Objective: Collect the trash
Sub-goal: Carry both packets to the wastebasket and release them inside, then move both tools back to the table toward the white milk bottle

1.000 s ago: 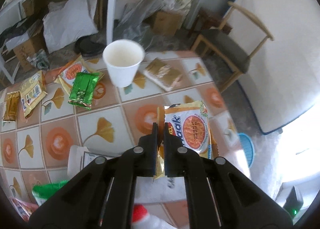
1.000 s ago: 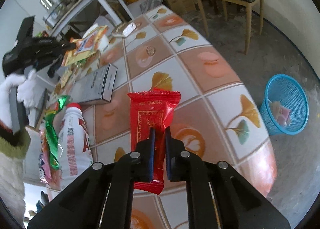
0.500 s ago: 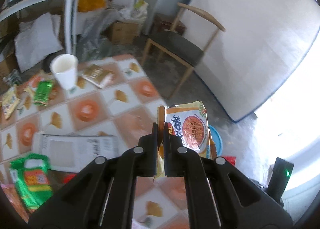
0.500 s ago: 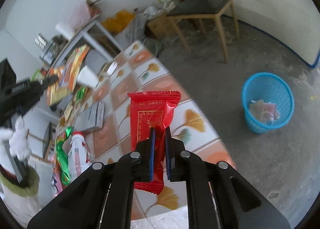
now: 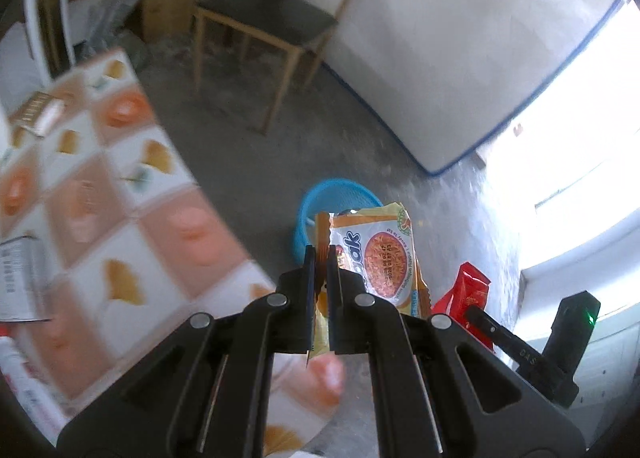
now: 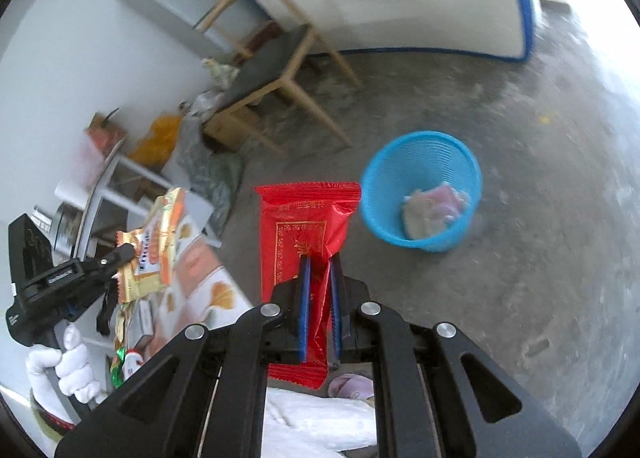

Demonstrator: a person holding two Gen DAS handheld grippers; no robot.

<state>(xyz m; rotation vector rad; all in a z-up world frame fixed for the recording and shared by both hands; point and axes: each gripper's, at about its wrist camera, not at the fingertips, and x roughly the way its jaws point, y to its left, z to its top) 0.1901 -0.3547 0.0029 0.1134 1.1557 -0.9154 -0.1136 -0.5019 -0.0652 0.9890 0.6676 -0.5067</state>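
- Now, on my far left, I am watching a white-gloved hand [image 6: 70, 362] carrying the left gripper [image 5: 319, 254], its jaws clamping an orange noodle packet [image 5: 380, 258].
- Beneath it, the tiled table [image 5: 120, 218] is lying to the left, its edge curving away.
- In the middle, I am seeing the right gripper [image 6: 319, 262] pinching a red wrapper [image 6: 304, 226] tight between blue pads [image 6: 305, 298].
- Further right, the blue basket [image 6: 424, 186] is standing on the grey floor [image 6: 540, 238], holding a few pale wrappers, just beside the red wrapper's top corner.
- Behind, a wooden chair [image 6: 272, 66] is standing by the wall.
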